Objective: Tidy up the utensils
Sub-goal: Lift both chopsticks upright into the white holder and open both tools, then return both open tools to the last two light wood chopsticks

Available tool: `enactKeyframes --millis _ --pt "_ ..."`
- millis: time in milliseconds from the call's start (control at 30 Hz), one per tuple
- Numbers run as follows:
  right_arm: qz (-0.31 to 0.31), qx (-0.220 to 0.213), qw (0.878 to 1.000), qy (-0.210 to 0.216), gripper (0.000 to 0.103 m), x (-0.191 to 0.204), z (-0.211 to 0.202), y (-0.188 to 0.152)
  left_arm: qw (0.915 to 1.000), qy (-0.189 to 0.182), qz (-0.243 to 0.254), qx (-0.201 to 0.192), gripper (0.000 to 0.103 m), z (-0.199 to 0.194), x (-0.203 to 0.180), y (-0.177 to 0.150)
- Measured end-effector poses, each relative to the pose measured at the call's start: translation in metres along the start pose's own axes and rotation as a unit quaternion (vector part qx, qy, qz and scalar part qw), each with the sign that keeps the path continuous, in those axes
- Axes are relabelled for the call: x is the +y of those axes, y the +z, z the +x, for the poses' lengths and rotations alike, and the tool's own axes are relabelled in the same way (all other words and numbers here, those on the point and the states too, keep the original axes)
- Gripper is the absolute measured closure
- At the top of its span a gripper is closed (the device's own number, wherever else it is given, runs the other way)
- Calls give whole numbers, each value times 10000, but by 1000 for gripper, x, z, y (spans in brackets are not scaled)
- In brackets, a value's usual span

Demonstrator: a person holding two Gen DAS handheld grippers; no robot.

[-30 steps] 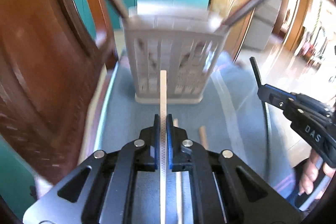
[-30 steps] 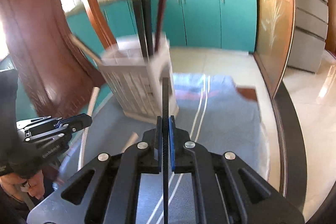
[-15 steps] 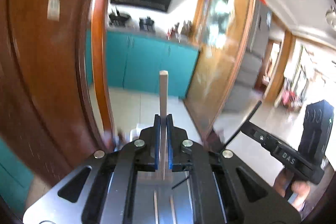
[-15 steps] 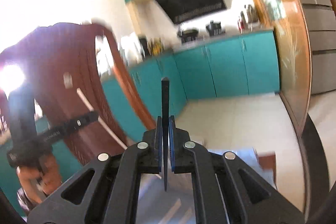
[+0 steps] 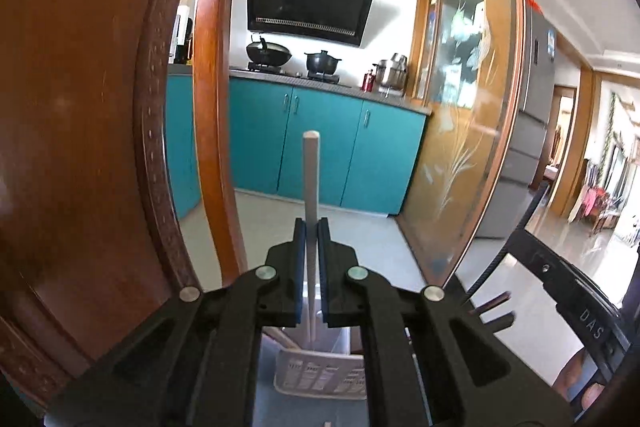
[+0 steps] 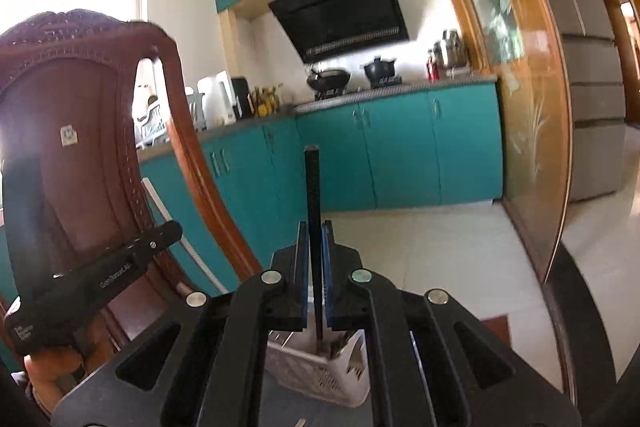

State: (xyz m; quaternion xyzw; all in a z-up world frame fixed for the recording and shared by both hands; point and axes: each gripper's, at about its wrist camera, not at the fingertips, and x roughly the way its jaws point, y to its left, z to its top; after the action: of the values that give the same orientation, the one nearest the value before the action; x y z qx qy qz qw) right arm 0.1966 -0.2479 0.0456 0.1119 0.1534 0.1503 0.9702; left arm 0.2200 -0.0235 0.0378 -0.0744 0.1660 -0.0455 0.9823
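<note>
**A:** What did each gripper hold at this moment?

**B:** The left gripper (image 5: 311, 227) was closed on a pale chopstick (image 5: 310, 187), and the right gripper (image 6: 315, 227) was closed on a black chopstick (image 6: 313, 211). Each stick stood nearly upright between narrow jaws, its upper end well above the fingertips.

**A:** And where did the lower ends sit?

**B:** Above, or just inside, the white slotted basket (image 5: 320, 375) standing on the blue-grey table mat (image 6: 288, 411). In the right wrist view the black tip reached down to the basket (image 6: 320, 379) rim among the dark utensils there; whether it touched the bottom could not be told. The pale stick's tip likewise ended at the basket opening.

**A:** How far along was the tidying?

**B:** By my reading, well advanced: several utensils already stood in the basket, including dark sticks (image 5: 490, 307) leaning out on its right side. These two remained to be lowered and released. A small pale end (image 6: 301, 421) on the mat hinted at more left outside, though too little showed to be sure.

**A:** Surroundings?

**B:** A carved wooden chair (image 6: 76, 107) stood close on the left; teal cabinets (image 5: 320, 147) lay behind.
</note>
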Motion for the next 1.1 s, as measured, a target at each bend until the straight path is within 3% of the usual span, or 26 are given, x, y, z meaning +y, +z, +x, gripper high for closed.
enactKeyframes --millis 67,200,367,467,533,633,733,800,900,933,1000,1100 --pt "-23 25 10000 -8 96 6 -2 -2 10000 90 33 -20 96 -1 2 -2" --pt "-321 -200 9992 -111 81 20 -19 -6 10000 50 32 -69 96 -5 2 -10" --pt "-544 -344 9978 139 74 29 -54 -26 9991 -32 48 -421 92 -29 5 -27" --pt "-680 236 9974 16 74 33 -56 -59 9980 -80 89 -622 90 -41 10 -39" --pt "-688 1247 9897 -123 74 29 -30 -98 9978 -152 146 -630 90 -48 14 -51" --pt "-417 2698 9619 -173 74 18 17 -149 9990 -136 262 -335 89 -54 19 -76" --pt "-254 3528 9347 -347 74 13 47 -187 9992 -37 321 235 80 -41 20 -97" --pt "-273 3765 9249 -463 74 14 56 -201 9963 90 435 731 75 -29 21 -111" --pt "-468 3756 9241 -531 74 24 58 -205 9910 108 385 1275 75 -14 26 -128" --pt "-460 3732 9251 -524 74 25 57 -206 9898 76 335 1379 75 -10 28 -129" --pt "-501 3682 9268 -553 89 28 57 -207 9886 35 310 1475 75 -7 30 -132" --pt "-300 3590 9311 -579 94 19 55 -207 9883 100 424 1458 75 -6 27 -134"
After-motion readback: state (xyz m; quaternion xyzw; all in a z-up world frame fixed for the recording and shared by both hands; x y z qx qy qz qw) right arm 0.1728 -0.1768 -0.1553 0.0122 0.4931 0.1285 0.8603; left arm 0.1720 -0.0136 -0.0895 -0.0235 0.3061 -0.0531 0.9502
